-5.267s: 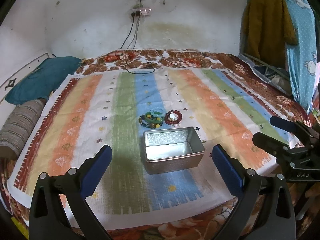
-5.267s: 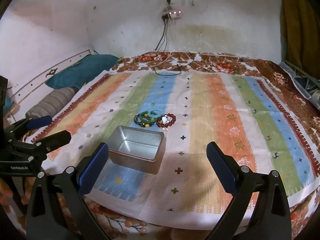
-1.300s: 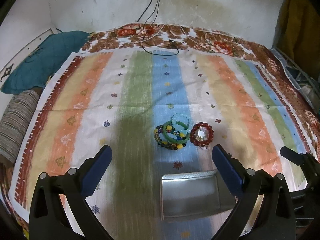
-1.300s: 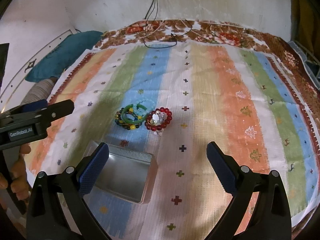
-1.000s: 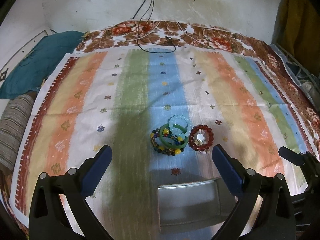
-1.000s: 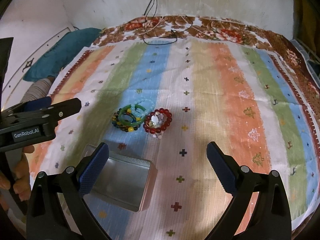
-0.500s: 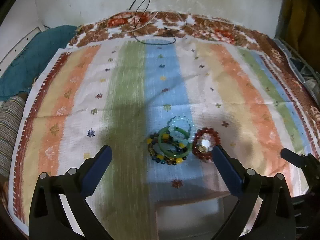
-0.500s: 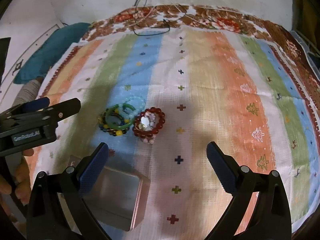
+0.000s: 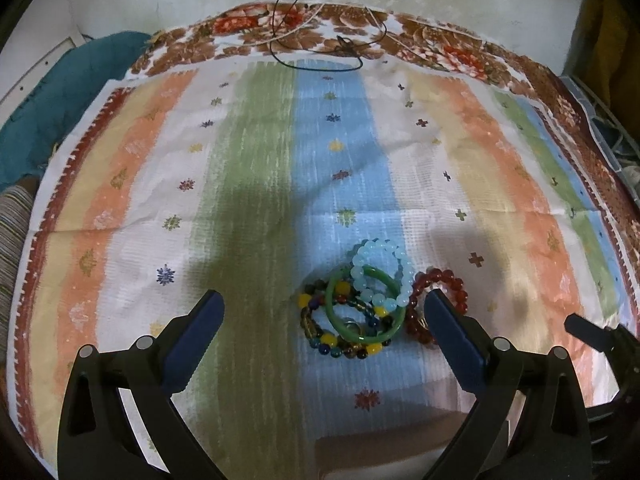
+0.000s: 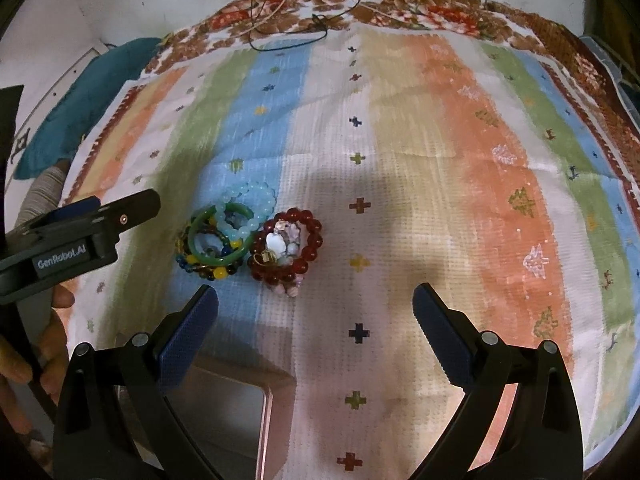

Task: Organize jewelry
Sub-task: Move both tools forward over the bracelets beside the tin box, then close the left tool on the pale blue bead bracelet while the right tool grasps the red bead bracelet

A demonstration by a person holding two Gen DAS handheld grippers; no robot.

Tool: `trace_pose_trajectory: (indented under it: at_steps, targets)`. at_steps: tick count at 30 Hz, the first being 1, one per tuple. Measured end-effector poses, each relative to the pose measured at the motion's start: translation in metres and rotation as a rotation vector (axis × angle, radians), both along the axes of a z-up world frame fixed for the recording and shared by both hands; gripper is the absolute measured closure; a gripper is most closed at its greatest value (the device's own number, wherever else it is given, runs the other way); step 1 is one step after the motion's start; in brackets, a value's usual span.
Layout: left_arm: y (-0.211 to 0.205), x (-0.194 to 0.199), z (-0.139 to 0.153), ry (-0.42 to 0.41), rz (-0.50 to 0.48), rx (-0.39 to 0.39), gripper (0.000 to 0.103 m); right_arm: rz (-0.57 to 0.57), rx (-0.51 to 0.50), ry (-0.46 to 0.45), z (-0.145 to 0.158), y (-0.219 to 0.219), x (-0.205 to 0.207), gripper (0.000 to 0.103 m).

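A pile of bracelets lies on the striped cloth (image 9: 248,184): a green bangle (image 9: 362,306), a pale blue bead bracelet (image 9: 382,270), a multicoloured bead bracelet (image 9: 340,340) and a red bead bracelet (image 9: 440,292). My left gripper (image 9: 322,310) is open, its fingers either side of the pile, just above it. In the right wrist view the green bangle (image 10: 216,236) and red bracelet (image 10: 286,250) lie ahead and left of my open right gripper (image 10: 314,304). The metal tin (image 10: 236,412) sits below it, partly hidden. The tin's rim (image 9: 400,444) shows low in the left view.
A teal pillow (image 9: 60,108) and a striped pillow (image 9: 12,220) lie at the left edge. Cables (image 9: 320,44) trail over the floral bedsheet at the back, by the wall. The left gripper (image 10: 80,236) shows at the left of the right wrist view.
Both grippers have moved forward and down toward the bracelets. The tin has slid to the bottom of both views. Both grippers stay open.
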State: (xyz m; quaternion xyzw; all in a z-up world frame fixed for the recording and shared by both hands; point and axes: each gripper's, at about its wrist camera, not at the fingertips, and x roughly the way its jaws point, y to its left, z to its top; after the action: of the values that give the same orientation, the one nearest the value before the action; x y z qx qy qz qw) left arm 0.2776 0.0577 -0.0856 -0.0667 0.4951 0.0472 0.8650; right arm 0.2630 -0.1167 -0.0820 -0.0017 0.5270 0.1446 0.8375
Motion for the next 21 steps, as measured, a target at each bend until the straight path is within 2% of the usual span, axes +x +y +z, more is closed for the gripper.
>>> trace_pose_trajectory:
  at_steps: [5,11,13,19,21]
  targets:
    - [-0.001,0.014,-0.006,0.014,-0.022,-0.035,0.006,-0.014,-0.005,0.012,-0.007,0.002,0.009,0.004]
    - [-0.009,0.031,-0.015,0.038,-0.064,-0.005,0.007,-0.029,-0.006,0.032,-0.018,0.002,0.020,0.005]
    - [-0.010,0.036,-0.020,0.053,-0.075,0.005,0.009,-0.034,0.003,0.043,-0.021,0.002,0.023,0.013]
    - [-0.012,0.046,-0.027,0.074,-0.106,-0.001,0.014,-0.043,0.002,0.061,-0.030,0.006,0.033,0.015]
    - [-0.013,0.049,-0.029,0.076,-0.116,-0.002,0.017,-0.044,0.005,0.069,-0.033,0.007,0.035,0.019]
